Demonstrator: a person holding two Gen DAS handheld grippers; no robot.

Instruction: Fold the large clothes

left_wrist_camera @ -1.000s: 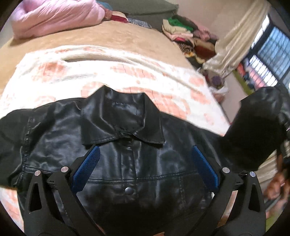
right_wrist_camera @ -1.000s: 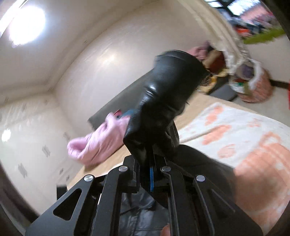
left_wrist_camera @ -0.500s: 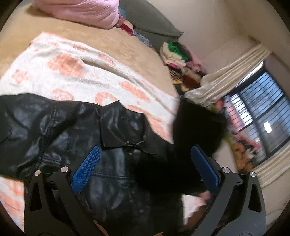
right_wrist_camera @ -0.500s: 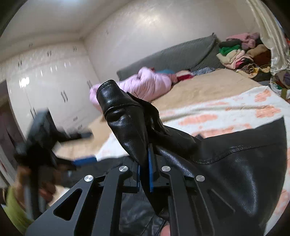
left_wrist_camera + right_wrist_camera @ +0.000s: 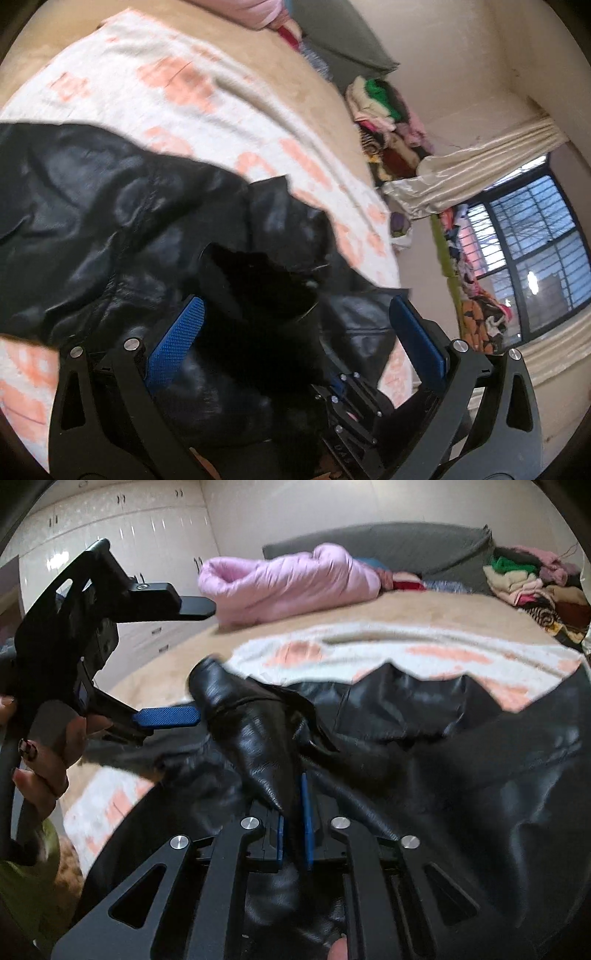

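Black leather jacket (image 5: 110, 221) sprawls on the peach-patterned blanket (image 5: 177, 96) — left gripper (image 5: 295, 343) jaws wide above it.

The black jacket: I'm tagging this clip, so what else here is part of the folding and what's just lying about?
In use:
black leather jacket
its sleeve, between the right gripper pads, jaws opening
left gripper, open
patterned blanket underneath

Lying about:
pink quilt
clothes pile
curtain
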